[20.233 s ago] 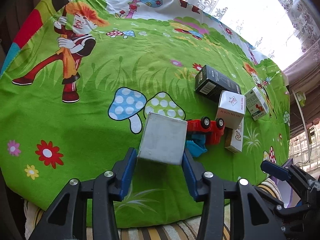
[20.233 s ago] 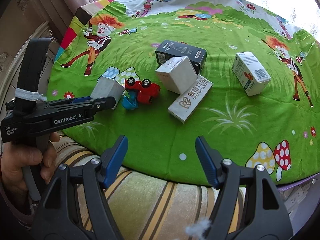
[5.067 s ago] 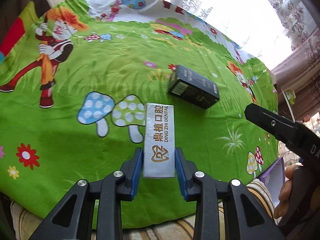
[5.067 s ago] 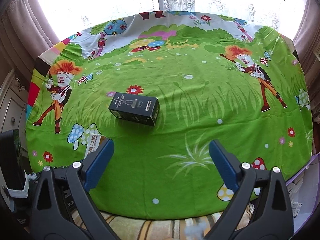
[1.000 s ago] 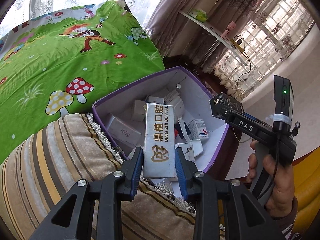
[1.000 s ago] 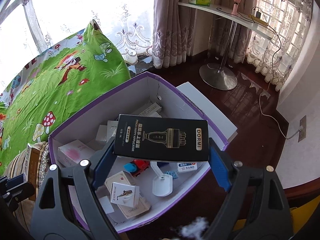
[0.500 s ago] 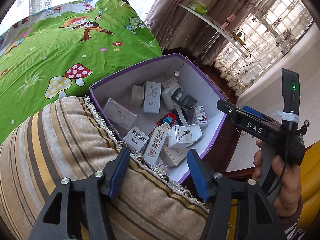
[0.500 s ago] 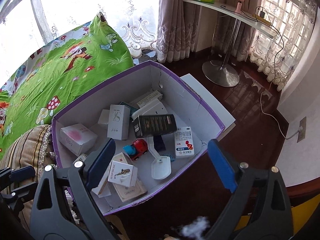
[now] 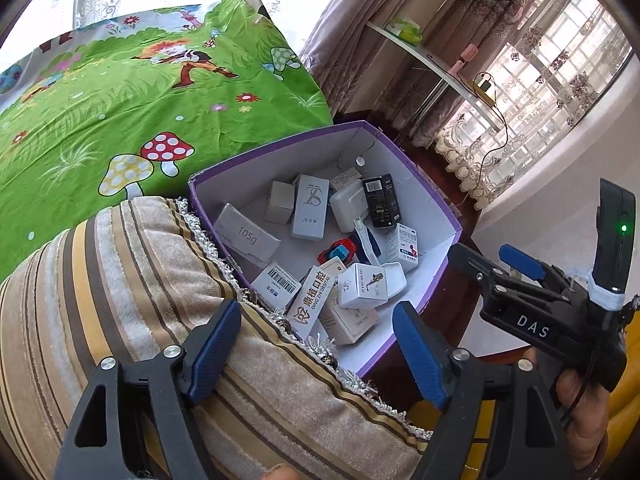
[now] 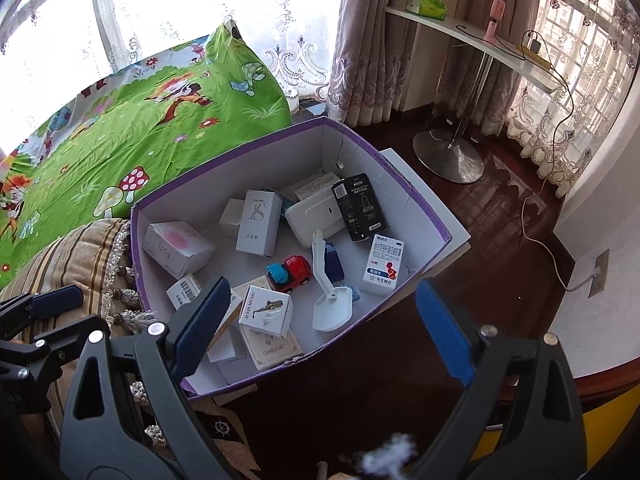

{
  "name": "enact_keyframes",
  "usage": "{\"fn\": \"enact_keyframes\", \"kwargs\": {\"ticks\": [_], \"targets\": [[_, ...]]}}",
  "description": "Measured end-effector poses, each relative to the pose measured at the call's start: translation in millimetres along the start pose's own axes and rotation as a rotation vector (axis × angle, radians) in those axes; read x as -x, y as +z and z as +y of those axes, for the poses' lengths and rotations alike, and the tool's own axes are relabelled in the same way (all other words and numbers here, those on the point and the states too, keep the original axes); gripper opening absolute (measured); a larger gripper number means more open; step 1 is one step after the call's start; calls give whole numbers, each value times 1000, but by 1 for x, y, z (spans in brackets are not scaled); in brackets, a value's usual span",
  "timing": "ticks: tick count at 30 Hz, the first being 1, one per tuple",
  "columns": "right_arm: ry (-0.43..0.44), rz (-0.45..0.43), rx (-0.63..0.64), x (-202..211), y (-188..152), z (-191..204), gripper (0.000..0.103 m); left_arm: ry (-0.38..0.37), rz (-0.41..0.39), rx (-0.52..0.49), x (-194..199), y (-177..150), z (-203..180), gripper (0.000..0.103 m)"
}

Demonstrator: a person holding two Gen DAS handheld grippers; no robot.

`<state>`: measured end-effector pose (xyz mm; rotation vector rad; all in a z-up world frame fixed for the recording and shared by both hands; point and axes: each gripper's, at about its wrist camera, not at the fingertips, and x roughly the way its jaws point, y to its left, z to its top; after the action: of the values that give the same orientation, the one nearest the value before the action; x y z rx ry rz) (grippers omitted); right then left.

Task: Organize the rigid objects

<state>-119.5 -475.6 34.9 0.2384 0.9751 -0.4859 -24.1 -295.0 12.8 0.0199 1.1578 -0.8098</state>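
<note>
Both grippers are over the purple storage box (image 10: pixel 436 224) and neither has anything in it — the left gripper (image 9: pixel 316 350) has its jaws opening with nothing between them, and the right gripper (image 10: pixel 320 320) has its jaws spread wide and bare too. The dental box (image 9: pixel 314 295) lies leaning near the box's near wall, just beside the white music box (image 9: pixel 362 285), and the black DORMI box (image 10: pixel 360 206) rests tilted on a white case (image 10: pixel 316 214) toward the far side (toy truck (image 10: pixel 290 272) sits in the middle). For this step I'd say finish opening fully before lifting away, and pull straight up and back so the pads don't snag the box rim or the fringed cushion (image 9: pixel 120 280) — then check the green mushroom-print bedsheet (image 9: pixel 100 120) for leftovers.
</note>
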Motion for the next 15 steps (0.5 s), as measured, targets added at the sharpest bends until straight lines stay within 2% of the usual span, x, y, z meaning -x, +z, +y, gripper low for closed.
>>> {"fn": "enact_keyframes", "kwargs": {"ticks": [15], "targets": [[12, 18, -6, -5, -4, -1, 95, 3, 20, -1, -6, -2, 2, 80]]}}
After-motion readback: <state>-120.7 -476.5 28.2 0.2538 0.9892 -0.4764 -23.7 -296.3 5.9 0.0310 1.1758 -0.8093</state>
